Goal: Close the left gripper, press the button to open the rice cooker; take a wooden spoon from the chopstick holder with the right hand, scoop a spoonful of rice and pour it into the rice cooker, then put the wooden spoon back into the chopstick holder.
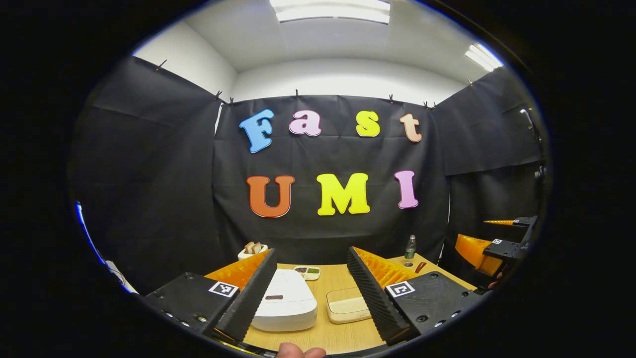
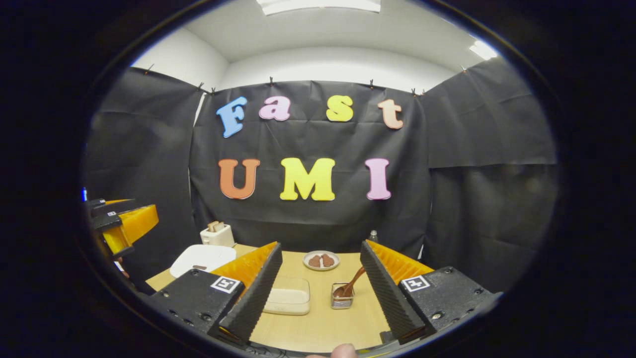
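Black cloth (image 1: pixel 328 209) hangs as the booth's wall straight ahead of the fingers and wraps round on both sides, pinned along its top edge by small clips (image 1: pixel 296 93). Above the cloth rises a plain white wall (image 2: pixel 328 67), meeting a white ceiling (image 1: pixel 318 40). Long ceiling lights (image 1: pixel 330 11) glow overhead, with another (image 1: pixel 483 57) off to the right. Below, between the fingers, stretches a light wooden surface (image 2: pixel 323 323), reaching back to the cloth.
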A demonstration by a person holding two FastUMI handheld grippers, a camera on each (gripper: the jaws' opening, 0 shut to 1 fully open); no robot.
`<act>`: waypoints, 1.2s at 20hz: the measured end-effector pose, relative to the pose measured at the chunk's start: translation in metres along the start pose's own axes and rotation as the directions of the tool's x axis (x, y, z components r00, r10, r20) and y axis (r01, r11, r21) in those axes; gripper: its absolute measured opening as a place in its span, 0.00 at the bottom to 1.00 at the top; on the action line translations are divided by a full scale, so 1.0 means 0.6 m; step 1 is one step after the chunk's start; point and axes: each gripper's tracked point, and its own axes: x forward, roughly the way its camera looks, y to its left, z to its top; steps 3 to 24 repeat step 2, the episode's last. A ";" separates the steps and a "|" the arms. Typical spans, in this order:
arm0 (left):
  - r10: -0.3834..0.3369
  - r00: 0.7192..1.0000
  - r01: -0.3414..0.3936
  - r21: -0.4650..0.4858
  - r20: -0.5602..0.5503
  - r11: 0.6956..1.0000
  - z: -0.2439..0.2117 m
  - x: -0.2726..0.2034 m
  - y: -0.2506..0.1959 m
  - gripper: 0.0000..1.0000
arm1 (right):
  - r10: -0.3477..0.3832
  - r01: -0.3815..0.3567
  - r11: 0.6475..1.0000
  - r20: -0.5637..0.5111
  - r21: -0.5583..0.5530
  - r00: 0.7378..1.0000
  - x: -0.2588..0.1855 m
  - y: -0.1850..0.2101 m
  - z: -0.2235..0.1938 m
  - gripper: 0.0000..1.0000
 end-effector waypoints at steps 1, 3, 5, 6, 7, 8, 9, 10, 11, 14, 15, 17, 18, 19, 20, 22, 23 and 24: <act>0.002 1.000 -0.002 0.002 -0.002 1.000 -0.002 0.002 0.000 0.93 | -0.001 0.001 1.000 0.002 0.000 1.000 -0.001 -0.001 0.001 1.00; 0.002 1.000 -0.002 0.001 -0.006 1.000 -0.004 0.003 0.001 0.93 | -0.002 0.002 1.000 0.001 0.000 1.000 0.002 -0.002 -0.001 0.99; 0.002 1.000 -0.002 0.001 -0.006 1.000 -0.004 0.003 0.001 0.93 | -0.002 0.002 1.000 0.001 0.000 1.000 0.002 -0.002 -0.001 0.99; 0.002 1.000 -0.002 0.001 -0.006 1.000 -0.004 0.003 0.001 0.93 | -0.002 0.002 1.000 0.001 0.000 1.000 0.002 -0.002 -0.001 0.99; 0.002 1.000 -0.002 0.001 -0.006 1.000 -0.004 0.003 0.001 0.93 | -0.002 0.002 1.000 0.001 0.000 1.000 0.002 -0.002 -0.001 0.99; 0.002 1.000 -0.002 0.001 -0.006 1.000 -0.004 0.003 0.001 0.93 | -0.002 0.002 1.000 0.001 0.000 1.000 0.002 -0.002 -0.001 0.99; 0.002 1.000 -0.002 0.001 -0.006 1.000 -0.004 0.003 0.001 0.93 | -0.002 0.002 1.000 0.001 0.000 1.000 0.002 -0.002 -0.001 0.99; 0.002 1.000 -0.002 0.001 -0.006 1.000 -0.004 0.003 0.001 0.93 | -0.002 0.002 1.000 0.001 0.000 1.000 0.002 -0.002 -0.001 0.99; 0.002 1.000 -0.002 0.001 -0.006 1.000 -0.004 0.003 0.001 0.93 | -0.002 0.002 1.000 0.001 0.000 1.000 0.002 -0.002 -0.001 0.99; 0.002 1.000 -0.002 0.001 -0.006 1.000 -0.004 0.003 0.001 0.93 | -0.002 0.002 1.000 0.001 0.000 1.000 0.002 -0.002 -0.001 0.99; 0.002 1.000 -0.002 0.001 -0.006 1.000 -0.004 0.003 0.001 0.93 | -0.002 0.002 1.000 0.001 0.000 1.000 0.002 -0.002 -0.001 0.99; 0.002 1.000 -0.002 0.001 -0.006 1.000 -0.004 0.003 0.001 0.93 | -0.002 0.002 1.000 0.001 0.000 1.000 0.002 -0.002 -0.001 0.99; 0.002 1.000 -0.002 0.001 -0.006 1.000 -0.004 0.003 0.001 0.93 | -0.002 0.002 1.000 0.001 0.000 1.000 0.002 -0.002 -0.001 0.99; 0.002 1.000 -0.002 0.001 -0.006 1.000 -0.004 0.003 0.001 0.93 | -0.002 0.002 1.000 0.001 0.000 1.000 0.002 -0.002 -0.001 0.99; 0.002 1.000 -0.002 0.001 -0.006 1.000 -0.004 0.003 0.001 0.93 | -0.002 0.002 1.000 0.001 0.000 1.000 0.002 -0.002 -0.001 0.99; 0.002 1.000 -0.002 0.001 -0.006 1.000 -0.004 0.003 0.001 0.93 | -0.002 0.002 1.000 0.001 0.000 1.000 0.002 -0.002 -0.001 0.99; 0.002 1.000 -0.002 0.001 -0.006 1.000 -0.004 0.003 0.001 0.93 | -0.002 0.002 1.000 0.001 0.000 1.000 0.002 -0.002 -0.001 0.99; 0.002 1.000 -0.002 0.001 -0.006 1.000 -0.004 0.003 0.001 0.93 | -0.002 0.002 1.000 0.001 0.000 1.000 0.002 -0.002 -0.001 0.99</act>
